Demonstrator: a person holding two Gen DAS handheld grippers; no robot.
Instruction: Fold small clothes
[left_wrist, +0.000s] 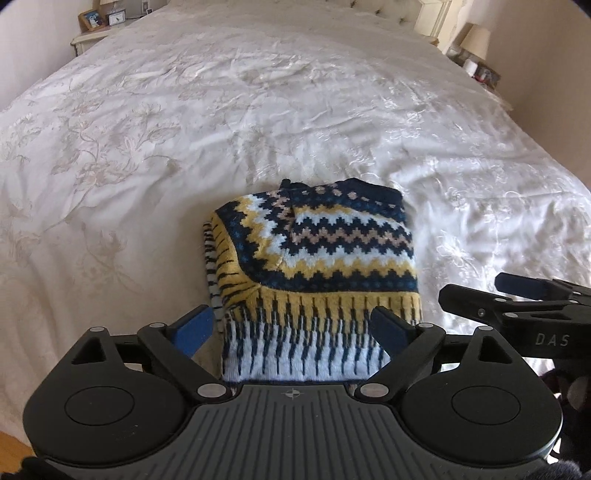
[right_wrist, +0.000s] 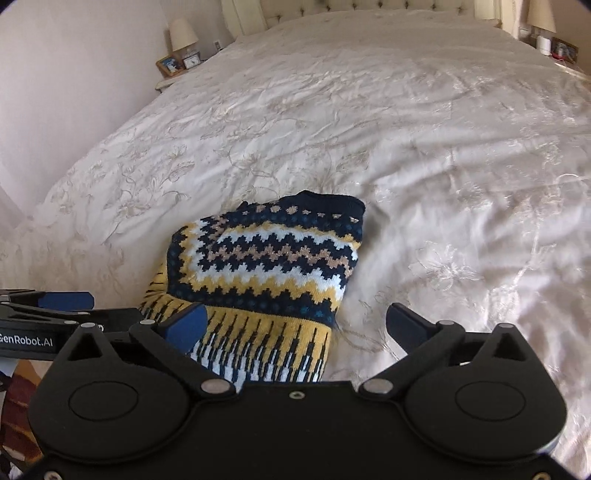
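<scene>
Clock (right_wrist: 191, 61) clearer from right wrist

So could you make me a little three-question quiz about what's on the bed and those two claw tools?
1. True or false: the patterned knit sweater lies spread out flat and unfolded on the white embroidered bedspread.
2. Is the left gripper pinching the sweater? A) yes B) no, it is open
3. What stands beside the picture frame on the bedside table: a clock or a vase?

Key: 1 false, it is folded into a compact bundle; 2 B; 3 a clock.
</scene>
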